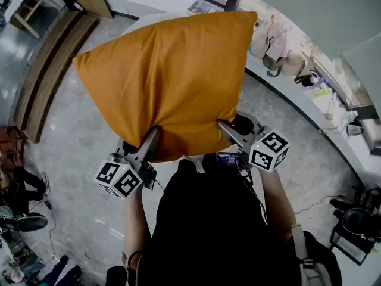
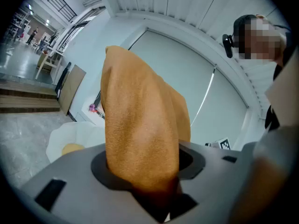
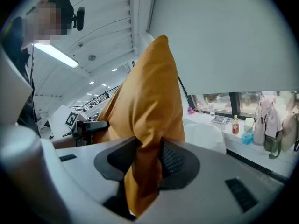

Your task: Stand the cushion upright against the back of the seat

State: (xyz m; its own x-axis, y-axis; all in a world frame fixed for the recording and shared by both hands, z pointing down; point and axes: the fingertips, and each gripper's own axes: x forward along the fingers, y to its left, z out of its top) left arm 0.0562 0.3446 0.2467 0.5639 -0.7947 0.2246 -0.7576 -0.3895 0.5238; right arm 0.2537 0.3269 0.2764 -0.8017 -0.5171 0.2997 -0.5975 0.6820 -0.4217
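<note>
We hold the orange square fabric cushion (image 1: 166, 70) up in the air in front of us, gripped along its lower edge, with one corner pointing to the left and another up toward the right. The left gripper (image 1: 151, 140) has its jaws pinched on the lower edge near the left side; in the left gripper view a thick fold of the orange cloth fills the gap between the jaws. The right gripper (image 1: 225, 127) pinches the same edge further to the right, and in the right gripper view a thinner fold is pressed between its ribbed pads. The two grippers are well apart, each with its marker cube nearest our body. A white rounded seat (image 2: 81, 133) stands beyond the cushion on the grey marble floor (image 1: 77, 136); the cushion does not touch it. A long white surface (image 1: 286, 85) carrying bags and bottles curves along the right.
</note>
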